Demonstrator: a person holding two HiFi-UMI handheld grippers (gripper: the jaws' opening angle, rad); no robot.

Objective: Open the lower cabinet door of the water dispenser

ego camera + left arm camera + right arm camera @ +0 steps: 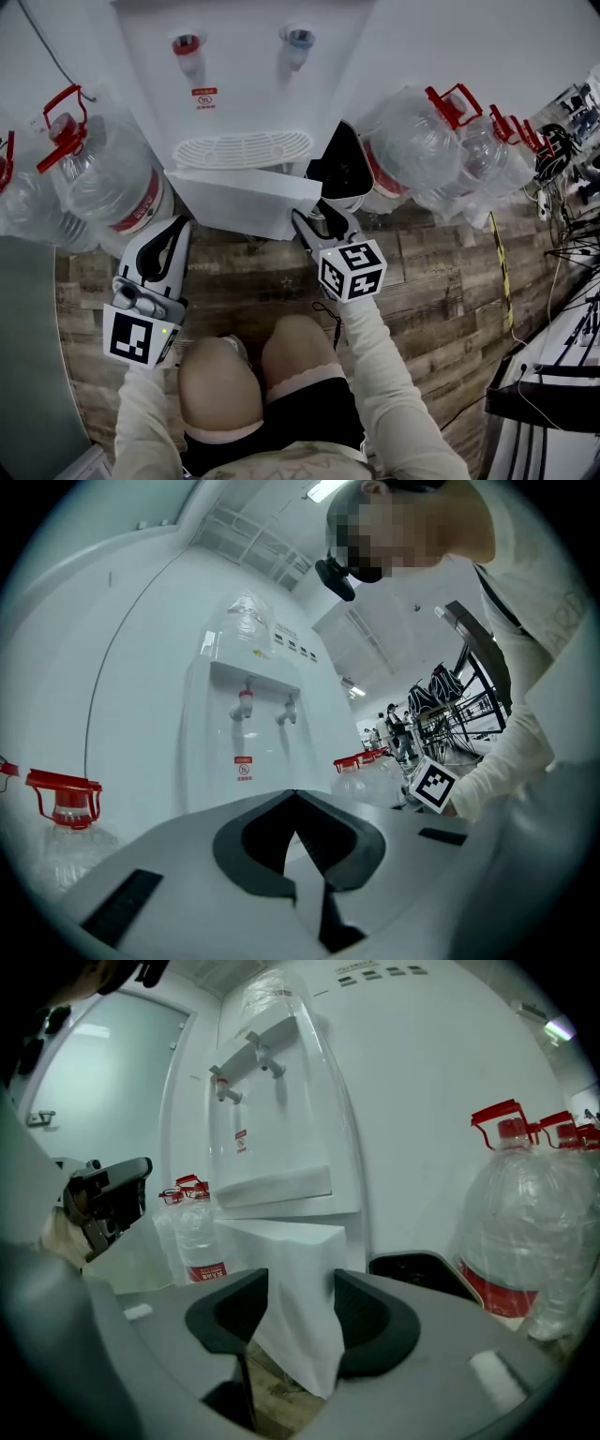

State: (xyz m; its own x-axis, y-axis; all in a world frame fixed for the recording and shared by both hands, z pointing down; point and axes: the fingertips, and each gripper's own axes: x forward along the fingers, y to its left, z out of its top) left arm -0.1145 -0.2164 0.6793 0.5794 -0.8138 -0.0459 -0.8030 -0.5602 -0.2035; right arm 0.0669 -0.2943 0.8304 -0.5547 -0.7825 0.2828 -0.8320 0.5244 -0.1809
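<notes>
The white water dispenser [239, 84] stands against the wall, seen from above. Its lower cabinet door [234, 199] is swung out over the wooden floor, and the dark cabinet opening [342, 169] shows at its right. My right gripper [323, 225] is at the door's free edge. In the right gripper view the door [291, 1288] fills the gap between the two dark pads, which press on either side of it. My left gripper [176, 225] hangs left of the door, shut, tips together, holding nothing. In the left gripper view it [295, 797] points level at the dispenser [248, 752].
Large water bottles with red handles stand on both sides of the dispenser, at the left [103, 173] and at the right [422, 145]. Cables and metal frames [562, 234] lie at the far right. The person's knees [253, 366] are just behind the grippers.
</notes>
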